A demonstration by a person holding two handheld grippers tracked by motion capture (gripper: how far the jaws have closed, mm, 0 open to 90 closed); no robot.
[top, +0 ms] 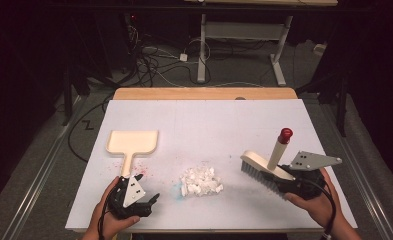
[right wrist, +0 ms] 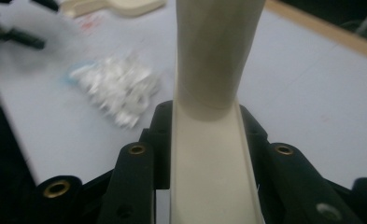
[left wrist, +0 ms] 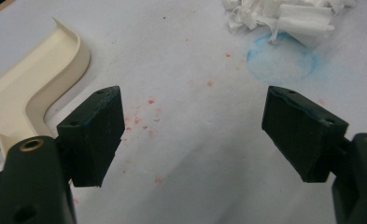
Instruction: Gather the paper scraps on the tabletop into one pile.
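A cream brush [top: 258, 167] with grey bristles and a red-capped handle [top: 285, 134] is held above the white table at the right; my right gripper [top: 290, 181] is shut on its cream back [right wrist: 209, 163]. A pile of white paper scraps [top: 200, 181] lies at the table's middle front, blurred in the right gripper view [right wrist: 118, 88]. A cream dustpan [top: 132, 142] lies at the left, handle toward me. My left gripper [top: 146, 192] stands open just beside that handle, and the pan's edge [left wrist: 41, 88] sits left of its jaws with nothing between them [left wrist: 195, 135].
The white sheet [top: 209, 120] covers the wooden table; red specks and a blue ring stain [left wrist: 281, 60] mark it near the scraps. Cables and desk legs [top: 202, 50] stand on the floor beyond the far edge.
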